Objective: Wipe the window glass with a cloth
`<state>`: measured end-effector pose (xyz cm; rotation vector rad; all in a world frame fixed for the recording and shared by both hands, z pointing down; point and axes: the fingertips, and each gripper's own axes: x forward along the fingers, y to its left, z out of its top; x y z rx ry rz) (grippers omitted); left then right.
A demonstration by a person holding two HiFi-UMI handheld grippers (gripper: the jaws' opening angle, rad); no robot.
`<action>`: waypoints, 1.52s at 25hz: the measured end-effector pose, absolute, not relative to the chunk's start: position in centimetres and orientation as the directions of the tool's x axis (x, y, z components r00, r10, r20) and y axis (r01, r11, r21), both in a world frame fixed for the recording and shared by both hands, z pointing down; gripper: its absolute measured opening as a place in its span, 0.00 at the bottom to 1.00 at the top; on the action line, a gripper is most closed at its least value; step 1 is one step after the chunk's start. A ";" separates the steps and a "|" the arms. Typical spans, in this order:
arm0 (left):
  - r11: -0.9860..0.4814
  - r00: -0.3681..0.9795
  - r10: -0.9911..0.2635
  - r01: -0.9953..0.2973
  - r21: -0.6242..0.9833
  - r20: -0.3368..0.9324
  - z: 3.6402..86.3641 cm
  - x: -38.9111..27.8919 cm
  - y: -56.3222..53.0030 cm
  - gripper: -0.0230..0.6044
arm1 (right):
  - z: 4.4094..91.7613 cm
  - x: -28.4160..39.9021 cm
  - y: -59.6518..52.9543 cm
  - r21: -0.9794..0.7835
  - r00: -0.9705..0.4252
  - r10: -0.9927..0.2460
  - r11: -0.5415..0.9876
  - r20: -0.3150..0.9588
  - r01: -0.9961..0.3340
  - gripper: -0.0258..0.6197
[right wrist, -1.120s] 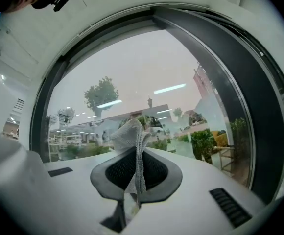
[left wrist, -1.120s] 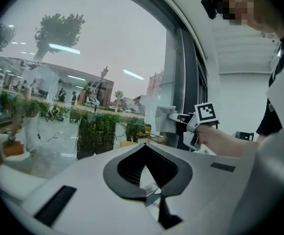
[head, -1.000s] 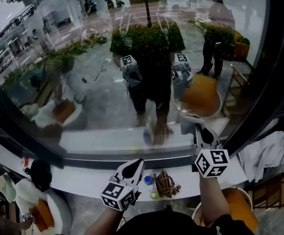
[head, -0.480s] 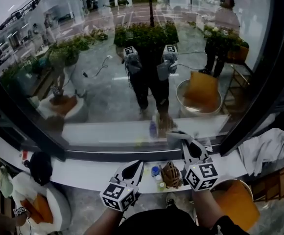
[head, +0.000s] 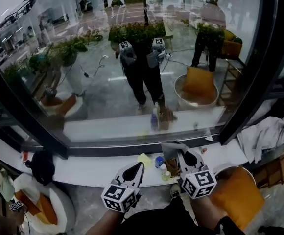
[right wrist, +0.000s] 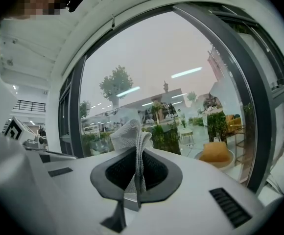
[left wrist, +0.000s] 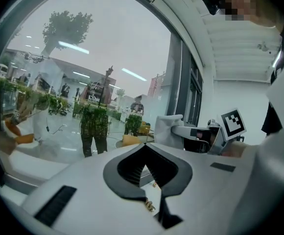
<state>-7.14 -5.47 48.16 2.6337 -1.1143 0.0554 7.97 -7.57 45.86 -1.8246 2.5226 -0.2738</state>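
Observation:
The window glass (head: 107,77) fills the upper head view and reflects the person and both grippers. My right gripper (head: 180,155) is low, over the white sill (head: 83,169), shut on a light grey cloth (head: 172,147) that sticks up past its jaws. In the right gripper view the cloth (right wrist: 130,133) stands folded between the jaws of the right gripper (right wrist: 137,158), apart from the glass (right wrist: 156,77). My left gripper (head: 135,169) hangs beside it to the left, shut and empty. In the left gripper view its jaws (left wrist: 143,155) hold nothing, with the cloth (left wrist: 167,128) off to the right.
On the sill between the grippers stand a blue-capped bottle (head: 159,161), a yellow pad (head: 143,159) and a brown item (head: 172,167). A dark frame post (head: 252,77) bounds the pane at the right. A pale cloth heap (head: 267,137) lies further right, an orange cushion (head: 235,194) below.
My right gripper has come down and back from the glass with the cloth, ending level with the sill near the left gripper. The left gripper has hardly moved.

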 end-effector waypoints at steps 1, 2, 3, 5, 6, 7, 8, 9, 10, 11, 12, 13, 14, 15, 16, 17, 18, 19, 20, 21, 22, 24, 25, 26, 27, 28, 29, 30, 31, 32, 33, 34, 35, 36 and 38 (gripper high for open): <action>-0.665 0.705 -0.695 -0.705 0.246 0.142 48.3 -7.5 -4.9 0.05 | 46.1 7.6 -6.8 -0.151 -0.315 -0.944 0.299 0.093 -0.942 0.10; -0.667 0.708 -0.692 -0.702 0.250 0.141 48.4 -7.7 -4.4 0.05 | 46.3 7.2 -6.0 -0.151 -0.312 -0.945 0.296 0.097 -0.943 0.10; -0.670 0.711 -0.688 -0.699 0.250 0.142 48.6 -8.0 -3.9 0.05 | 46.6 6.9 -5.3 -0.152 -0.309 -0.946 0.292 0.101 -0.944 0.10; -0.680 0.719 -0.678 -0.692 0.243 0.150 48.9 -8.3 -3.0 0.05 | 47.0 6.3 -4.0 -0.153 -0.303 -0.947 0.285 0.108 -0.946 0.10; -0.687 0.725 -0.671 -0.686 0.241 0.152 49.1 -8.5 -2.5 0.05 | 47.1 6.0 -3.4 -0.153 -0.301 -0.947 0.283 0.111 -0.947 0.10; -0.692 0.731 -0.666 -0.680 0.242 0.152 49.2 -8.7 -2.0 0.05 | 47.3 5.6 -2.8 -0.153 -0.299 -0.947 0.281 0.115 -0.947 0.10; -0.695 0.734 -0.663 -0.677 0.243 0.151 49.2 -9.0 -1.5 0.05 | 47.4 5.1 -2.3 -0.152 -0.300 -0.947 0.281 0.118 -0.948 0.10; -0.696 0.735 -0.661 -0.675 0.243 0.148 49.3 -9.3 -1.2 0.05 | 47.4 4.8 -1.8 -0.151 -0.301 -0.946 0.282 0.119 -0.947 0.10; -0.699 0.738 -0.659 -0.673 0.243 0.146 49.4 -9.4 -0.8 0.05 | 47.4 4.4 -1.3 -0.149 -0.303 -0.945 0.285 0.120 -0.947 0.09; -0.702 0.741 -0.656 -0.669 0.244 0.144 49.6 -9.6 -0.5 0.05 | 47.4 4.2 -0.9 -0.149 -0.305 -0.945 0.287 0.120 -0.946 0.10; -0.704 0.743 -0.654 -0.666 0.245 0.142 49.8 -9.7 -0.2 0.05 | 47.4 3.9 -0.6 -0.148 -0.308 -0.944 0.290 0.119 -0.946 0.09; -0.705 0.744 -0.653 -0.665 0.246 0.141 49.9 -9.7 0.1 0.05 | 47.4 3.7 -0.3 -0.148 -0.312 -0.943 0.294 0.119 -0.944 0.10; -0.705 0.744 -0.653 -0.665 0.247 0.140 49.9 -9.8 0.3 0.05 | 47.5 3.4 0.0 -0.147 -0.317 -0.941 0.299 0.120 -0.943 0.10; -0.704 0.744 -0.654 -0.665 0.248 0.140 49.9 -9.9 0.5 0.05 | 47.5 3.0 0.2 -0.146 -0.323 -0.939 0.305 0.122 -0.941 0.09; -0.704 0.743 -0.654 -0.666 0.249 0.139 49.8 -9.9 0.6 0.05 | 47.5 2.7 0.4 -0.145 -0.329 -0.936 0.311 0.123 -0.939 0.09; -0.704 0.744 -0.654 -0.665 0.248 0.138 49.7 -9.9 0.7 0.05 | 47.6 2.5 0.6 -0.144 -0.334 -0.934 0.316 0.125 -0.938 0.10; -0.705 0.744 -0.654 -0.664 0.248 0.137 49.6 -9.9 0.7 0.05 | 47.6 2.3 0.6 -0.144 -0.338 -0.933 0.320 0.126 -0.936 0.10; -0.706 0.746 -0.652 -0.663 0.248 0.136 49.5 -9.9 0.7 0.05 | 47.6 2.1 0.7 -0.144 -0.341 -0.931 0.323 0.127 -0.935 0.09; -0.708 0.747 -0.651 -0.662 0.248 0.135 49.4 -9.8 0.7 0.05 | 47.5 2.0 0.7 -0.144 -0.343 -0.931 0.324 0.128 -0.935 0.09; -0.709 0.748 -0.650 -0.661 0.247 0.134 49.4 -9.8 0.6 0.05 | 47.5 2.0 0.7 -0.142 -0.344 -0.930 0.326 0.128 -0.935 0.10; -0.709 0.747 -0.651 -0.661 0.246 0.132 49.3 -9.8 0.5 0.05 | 47.4 1.9 0.7 -0.140 -0.345 -0.930 0.327 0.128 -0.934 0.09; -0.708 0.745 -0.654 -0.663 0.242 0.128 49.2 -9.9 0.3 0.05 | 47.3 1.9 0.6 -0.138 -0.345 -0.930 0.328 0.127 -0.935 0.10; -0.708 0.745 -0.654 -0.663 0.241 0.127 49.2 -9.9 0.2 0.05 | 47.3 1.9 0.6 -0.138 -0.344 -0.930 0.326 0.127 -0.935 0.09; -0.710 0.746 -0.653 -0.662 0.241 0.128 49.1 -9.9 0.2 0.05 | 47.3 1.9 0.6 -0.138 -0.341 -0.931 0.324 0.128 -0.936 0.09; -0.711 0.747 -0.652 -0.661 0.241 0.129 49.1 -9.9 0.2 0.05 | 47.4 2.0 0.6 -0.139 -0.339 -0.932 0.322 0.128 -0.937 0.09; -0.711 0.748 -0.651 -0.660 0.242 0.130 49.2 -9.9 0.2 0.05 | 47.4 2.1 0.7 -0.139 -0.338 -0.932 0.321 0.129 -0.937 0.09; -0.710 0.748 -0.651 -0.661 0.243 0.131 49.2 -9.9 0.2 0.05 | 47.5 2.1 0.7 -0.138 -0.338 -0.932 0.320 0.131 -0.937 0.09; -0.709 0.747 -0.651 -0.661 0.245 0.131 49.2 -9.9 0.2 0.05 | 47.7 2.1 0.7 -0.138 -0.338 -0.932 0.320 0.133 -0.937 0.09; -0.709 0.747 -0.651 -0.661 0.245 0.132 49.3 -9.9 0.2 0.05 | 47.8 2.1 0.7 -0.138 -0.338 -0.932 0.320 0.134 -0.937 0.09; -0.709 0.747 -0.651 -0.661 0.245 0.133 49.4 -9.9 0.2 0.05 | 47.8 2.1 0.7 -0.139 -0.337 -0.932 0.319 0.135 -0.938 0.09; -0.709 0.748 -0.650 -0.661 0.245 0.134 49.4 -9.9 0.2 0.05 | 47.9 2.1 0.7 -0.140 -0.336 -0.932 0.317 0.136 -0.938 0.09; -0.709 0.748 -0.650 -0.661 0.245 0.136 49.5 -9.9 0.3 0.05 | 47.9 2.1 0.8 -0.141 -0.335 -0.932 0.316 0.137 -0.938 0.09; -0.709 0.748 -0.650 -0.661 0.243 0.136 49.5 -10.0 0.3 0.05 | 47.9 2.1 0.8 -0.142 -0.335 -0.932 0.316 0.137 -0.938 0.09; -0.709 0.747 -0.650 -0.662 0.243 0.137 49.5 -10.0 0.4 0.05 | 47.9 2.1 0.8 -0.143 -0.335 -0.932 0.316 0.138 -0.938 0.09; -0.707 0.746 -0.652 -0.663 0.245 0.137 49.4 -10.0 0.4 0.05 | 47.8 2.2 0.9 -0.146 -0.335 -0.932 0.316 0.138 -0.938 0.09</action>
